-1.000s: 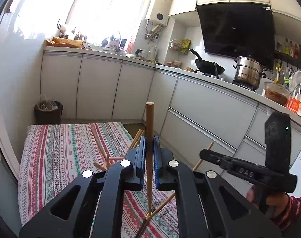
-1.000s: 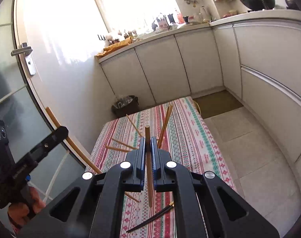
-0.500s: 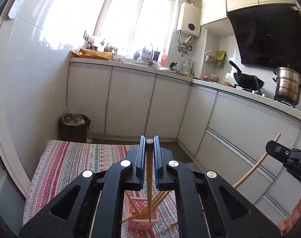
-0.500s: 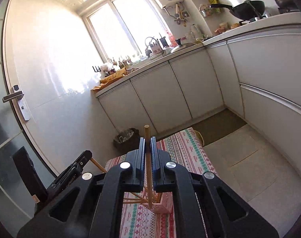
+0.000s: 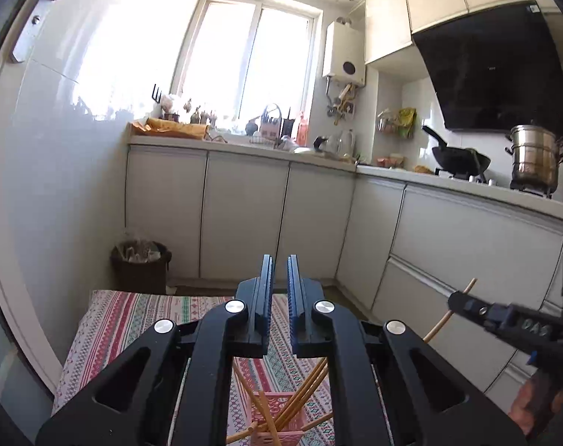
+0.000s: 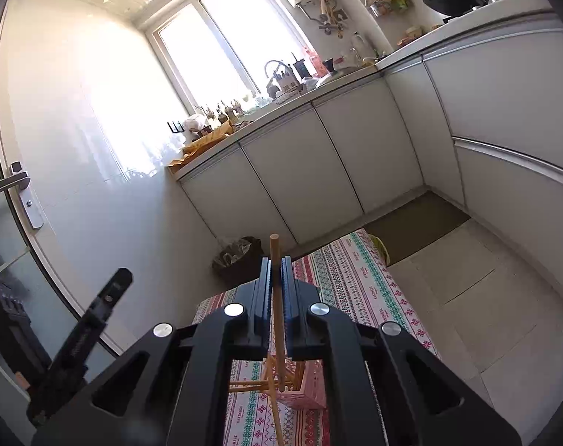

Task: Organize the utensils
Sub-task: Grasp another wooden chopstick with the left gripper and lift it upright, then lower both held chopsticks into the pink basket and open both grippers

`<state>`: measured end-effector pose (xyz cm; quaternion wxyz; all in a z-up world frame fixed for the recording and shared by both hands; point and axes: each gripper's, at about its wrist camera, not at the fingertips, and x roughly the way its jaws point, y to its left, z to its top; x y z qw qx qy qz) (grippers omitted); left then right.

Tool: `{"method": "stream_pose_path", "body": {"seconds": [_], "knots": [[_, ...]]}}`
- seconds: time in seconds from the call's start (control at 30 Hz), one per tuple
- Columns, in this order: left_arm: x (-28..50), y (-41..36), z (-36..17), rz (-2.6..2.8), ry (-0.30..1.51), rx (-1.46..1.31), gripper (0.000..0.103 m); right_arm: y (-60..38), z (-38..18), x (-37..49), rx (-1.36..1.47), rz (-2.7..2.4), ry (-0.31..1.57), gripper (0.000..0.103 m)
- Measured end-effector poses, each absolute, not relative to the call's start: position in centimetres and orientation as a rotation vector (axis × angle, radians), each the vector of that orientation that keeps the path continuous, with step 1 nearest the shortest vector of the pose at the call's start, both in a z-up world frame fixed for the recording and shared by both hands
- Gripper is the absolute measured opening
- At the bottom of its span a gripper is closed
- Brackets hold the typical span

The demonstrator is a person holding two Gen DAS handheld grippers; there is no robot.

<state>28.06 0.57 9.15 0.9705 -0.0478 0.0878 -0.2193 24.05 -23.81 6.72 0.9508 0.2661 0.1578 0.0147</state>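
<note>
Two grippers are held above a pink basket (image 6: 308, 390) that stands on a striped tablecloth (image 6: 359, 282), toward its near edge. Several wooden chopsticks (image 5: 300, 394) are seen leaning in the basket at different angles. One chopstick (image 6: 277, 319) is clamped upright between the narrowed jaws of the right gripper (image 6: 277, 278), its lower end hanging over the basket. The jaws of the left gripper (image 5: 279, 278) are drawn nearly together, and nothing is seen between them. A bin (image 5: 140, 264) stands beyond the cloth's far edge, against the cabinets (image 5: 244, 215).
</note>
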Motion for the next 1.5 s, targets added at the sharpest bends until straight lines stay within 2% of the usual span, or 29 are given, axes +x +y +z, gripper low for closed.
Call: {"method": "stream_pose_path", "body": {"seconds": [0.07,0.1,0.13,0.17,0.2,0.23,0.3,0.43,0.5,0.57,0.8,0.9,0.97,1.03,1.17,1.5], "knots": [[26.6,1.6,10.6,-0.483,0.163,-0.121,0.009,-24.0,7.1,23.6,0.550,0.041,0.307,0.006],[26.1,1.9,11.2,-0.495,0.162,-0.129,0.014,-24.0,7.4,23.4,0.551,0.045,0.299,0.006],[25.4,2.3,11.6,-0.511,0.169,-0.137,0.031,-24.1,7.6,23.2,0.551,0.049,0.292,0.006],[24.9,2.5,11.7,-0.536,0.186,-0.143,0.044,-24.1,7.9,22.8,0.552,0.053,0.286,0.006],[24.5,2.6,11.6,-0.561,0.218,-0.142,0.051,-24.2,8.1,22.5,0.553,0.057,0.282,0.006],[24.4,2.2,11.3,-0.594,0.272,-0.128,0.067,-24.3,8.2,22.2,0.555,0.063,0.280,0.006],[24.1,1.4,8.8,-0.648,0.425,-0.070,0.076,-24.6,8.2,21.4,0.562,0.068,0.277,0.006],[26.6,-0.4,-2.6,-0.614,0.890,0.030,0.076,-25.2,7.5,20.3,0.576,0.069,0.294,0.006],[28.6,-1.1,-8.7,-0.521,1.093,0.051,0.075,-25.4,7.0,20.4,0.577,0.062,0.313,0.006],[30.1,-1.3,-12.2,-0.436,1.170,0.048,0.071,-25.8,6.5,20.6,0.588,0.056,0.331,0.006],[32.6,-4.1,-14.8,-0.313,1.095,0.167,0.062,-26.6,5.6,20.9,0.596,0.056,0.364,0.006],[33.7,-5.6,-16.1,-0.278,1.104,0.201,0.043,-26.8,5.2,20.8,0.592,0.055,0.384,0.006],[34.4,-6.0,-17.5,-0.275,1.168,0.219,0.019,-27.2,5.0,20.8,0.594,0.050,0.391,0.006],[34.0,-6.3,-17.6,-0.301,1.125,0.257,0.010,-27.5,5.0,20.8,0.598,0.048,0.397,0.006],[32.9,-4.4,-16.5,-0.360,1.119,0.168,0.007,-28.1,4.8,20.8,0.615,0.046,0.405,0.006],[26.8,-0.3,-6.6,-0.491,0.868,0.002,0.006,-27.0,5.5,20.8,0.619,0.077,0.396,0.006]]}}
